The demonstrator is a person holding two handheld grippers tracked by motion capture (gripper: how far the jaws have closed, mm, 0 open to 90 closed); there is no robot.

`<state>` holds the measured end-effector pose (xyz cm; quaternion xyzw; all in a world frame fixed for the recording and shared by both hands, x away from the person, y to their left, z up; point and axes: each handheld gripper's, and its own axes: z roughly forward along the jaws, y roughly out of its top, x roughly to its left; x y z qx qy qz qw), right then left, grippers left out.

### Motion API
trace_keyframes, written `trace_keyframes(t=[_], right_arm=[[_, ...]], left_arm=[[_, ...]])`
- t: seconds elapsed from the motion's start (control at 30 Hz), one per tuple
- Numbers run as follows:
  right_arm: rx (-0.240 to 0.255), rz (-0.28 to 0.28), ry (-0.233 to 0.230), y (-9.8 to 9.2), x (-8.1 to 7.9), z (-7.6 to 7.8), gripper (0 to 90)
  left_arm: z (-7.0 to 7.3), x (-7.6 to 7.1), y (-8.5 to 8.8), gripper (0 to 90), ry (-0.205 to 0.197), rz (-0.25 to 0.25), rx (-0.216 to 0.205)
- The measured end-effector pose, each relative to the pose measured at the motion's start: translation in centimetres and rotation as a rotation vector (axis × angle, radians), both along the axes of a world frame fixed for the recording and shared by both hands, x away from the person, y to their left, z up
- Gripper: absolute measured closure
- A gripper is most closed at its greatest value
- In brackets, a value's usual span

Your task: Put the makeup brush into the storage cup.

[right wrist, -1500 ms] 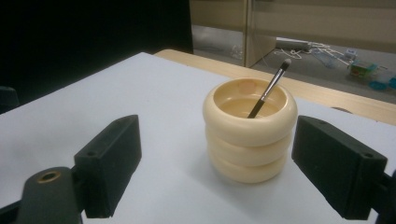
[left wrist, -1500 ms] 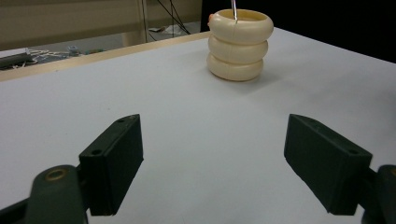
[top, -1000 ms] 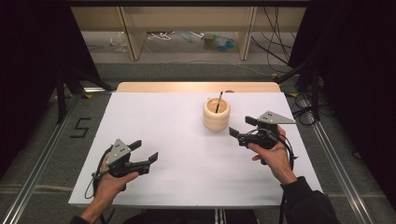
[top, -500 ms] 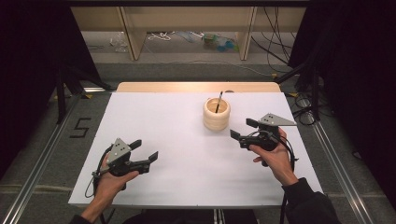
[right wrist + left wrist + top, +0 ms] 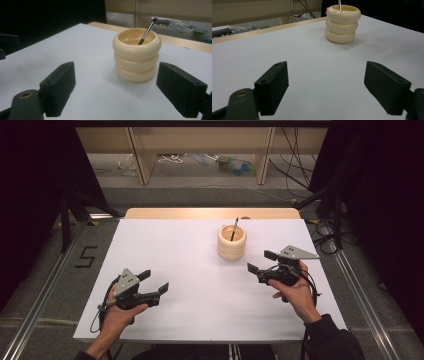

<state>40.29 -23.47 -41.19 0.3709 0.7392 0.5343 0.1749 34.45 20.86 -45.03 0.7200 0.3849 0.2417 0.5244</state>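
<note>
Two claws spread wide and empty: right claw (image 5: 261, 262) near the cream ribbed pot (image 5: 232, 243), left claw (image 5: 153, 281) well apart at the white bench (image 5: 200, 285) front. Black brush (image 5: 147, 32) leaning inside the pot. Approach step, probably; next, right claw raised over the rim and narrowed on the handle.

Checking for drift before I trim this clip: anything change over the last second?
Barely. The right gripper eased slightly back toward the person's side of the table, jaws open throughout. The left gripper stayed put, also open. The cream holder and the brush in it did not move; nothing was grasped or released.
</note>
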Motion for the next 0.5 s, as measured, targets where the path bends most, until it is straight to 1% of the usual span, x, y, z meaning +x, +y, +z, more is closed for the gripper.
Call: trace_keyframes(t=[0.03,0.1,0.13,0.17,0.2,0.23,0.27,0.3,0.37,0.4,0.43,0.47,0.5], right_arm=[[-0.013,-0.003,-0.014,-0.1,0.0,0.0,16.7],[-0.016,-0.009,-0.001,-0.2,-0.2,-0.1,16.8],[-0.024,-0.007,-0.021,-0.4,-0.2,-0.1,16.8],[-0.019,-0.006,0.008,-0.4,-0.4,-0.1,16.8],[-0.013,-0.011,0.001,-0.5,-0.5,-0.2,16.8],[-0.020,-0.017,0.004,-0.6,-0.6,-0.2,16.8],[-0.012,-0.011,0.009,-0.7,-0.7,-0.2,16.8],[-0.005,-0.013,-0.004,-0.7,-0.8,-0.3,16.8],[-0.016,-0.022,-0.001,-1.0,-1.1,-0.2,16.9],[-0.017,-0.017,0.005,-1.2,-1.3,-0.1,16.9],[-0.015,-0.027,-0.005,-1.3,-1.3,-0.2,16.9],[-0.014,-0.026,-0.001,-1.4,-1.5,-0.3,16.8],[0.001,-0.023,-0.011,-1.5,-1.5,-0.4,16.8]], left_arm=[[0.0,0.0,0.0,19.7,-0.002,-0.002,-0.003],[0.0,-0.1,0.0,19.7,0.000,0.002,-0.011],[0.0,-0.1,0.0,19.7,-0.001,0.002,-0.013],[0.0,-0.1,0.0,19.7,-0.001,0.001,-0.015],[0.0,-0.1,0.0,19.7,-0.003,0.000,-0.012],[0.0,-0.1,-0.1,19.7,-0.002,-0.001,-0.010],[0.0,-0.1,-0.1,19.7,-0.001,-0.002,-0.009],[0.0,-0.1,-0.1,19.7,-0.001,-0.003,-0.006],[0.0,-0.1,-0.1,19.7,-0.005,-0.006,-0.001],[0.1,-0.2,-0.1,19.7,-0.007,-0.007,-0.003],[0.0,-0.2,-0.1,19.7,-0.008,-0.007,-0.005],[0.1,-0.2,0.0,19.7,-0.009,-0.007,-0.004],[0.1,-0.1,0.0,19.7,-0.009,-0.006,-0.003]])
